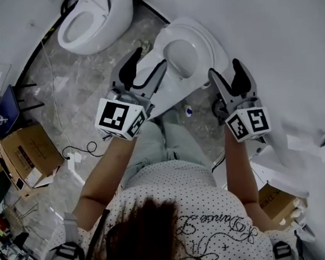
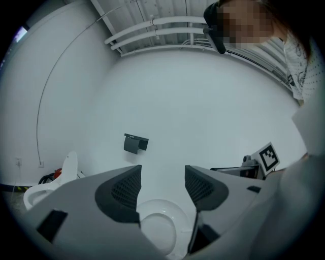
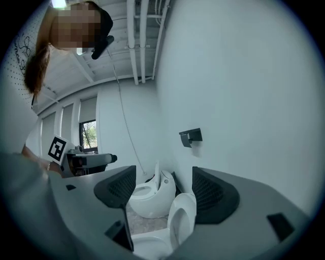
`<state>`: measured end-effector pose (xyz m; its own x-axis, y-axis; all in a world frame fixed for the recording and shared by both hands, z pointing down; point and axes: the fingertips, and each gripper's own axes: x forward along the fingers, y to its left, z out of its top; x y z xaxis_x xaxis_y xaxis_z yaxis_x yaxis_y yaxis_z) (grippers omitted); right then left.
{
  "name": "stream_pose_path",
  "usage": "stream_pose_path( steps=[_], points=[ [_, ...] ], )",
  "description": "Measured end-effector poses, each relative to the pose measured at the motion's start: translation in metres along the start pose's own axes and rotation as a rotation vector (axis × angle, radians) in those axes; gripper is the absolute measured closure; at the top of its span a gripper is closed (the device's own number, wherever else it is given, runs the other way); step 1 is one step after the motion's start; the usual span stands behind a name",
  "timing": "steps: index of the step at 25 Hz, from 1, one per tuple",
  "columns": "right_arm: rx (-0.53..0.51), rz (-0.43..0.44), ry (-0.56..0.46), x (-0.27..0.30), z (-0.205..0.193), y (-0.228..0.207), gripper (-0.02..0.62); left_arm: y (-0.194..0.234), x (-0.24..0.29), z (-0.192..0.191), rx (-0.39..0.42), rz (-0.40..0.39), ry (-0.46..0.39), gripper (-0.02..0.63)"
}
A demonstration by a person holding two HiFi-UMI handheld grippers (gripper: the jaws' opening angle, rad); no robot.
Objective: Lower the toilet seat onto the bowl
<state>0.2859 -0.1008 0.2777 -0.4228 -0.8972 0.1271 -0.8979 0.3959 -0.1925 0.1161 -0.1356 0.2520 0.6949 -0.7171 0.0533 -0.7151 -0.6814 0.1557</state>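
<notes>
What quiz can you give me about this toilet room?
1. Pick one. On the near toilet, the seat is: A) standing up, B) lying flat, C) missing.
2. True or false: the left claw and the right claw are both open and hold nothing.
3. How many toilets can you count?

Key: 1 A. 2 true. 3 two, the near toilet and the far toilet.
</notes>
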Motion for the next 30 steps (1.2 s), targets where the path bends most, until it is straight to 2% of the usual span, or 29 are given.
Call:
stream_pose_path(
  steps=[8,11,16,24,27,30],
  points=[
    [0.016,0.004,0.109,0.030,-0.038,-0.035,0.263,0.011,0.020,-0.027,-0.036,0.043,0.045,0.354],
    [0.062,0.013,0.135,0.042,-0.054,-0.042,0.347,0.016,0.026,-0.036,-0.037,0.025,0.070,0.354],
    [0.076,-0.040,0.167,0.061,-0.074,-0.059,0.413,0.020,0.032,-0.050,-0.058,-0.006,0.101,0.354],
    [0.117,-0.109,0.240,0.090,-0.118,-0.093,0.473,0.042,0.039,-0.059,-0.072,0.000,0.124,0.354],
    [0.139,-0.122,0.256,0.098,-0.131,-0.105,0.516,0.050,0.038,-0.060,-0.073,0.015,0.127,0.354],
    [0.135,-0.137,0.283,0.104,-0.142,-0.117,0.517,0.057,0.036,-0.063,-0.079,0.030,0.133,0.354]
  ],
)
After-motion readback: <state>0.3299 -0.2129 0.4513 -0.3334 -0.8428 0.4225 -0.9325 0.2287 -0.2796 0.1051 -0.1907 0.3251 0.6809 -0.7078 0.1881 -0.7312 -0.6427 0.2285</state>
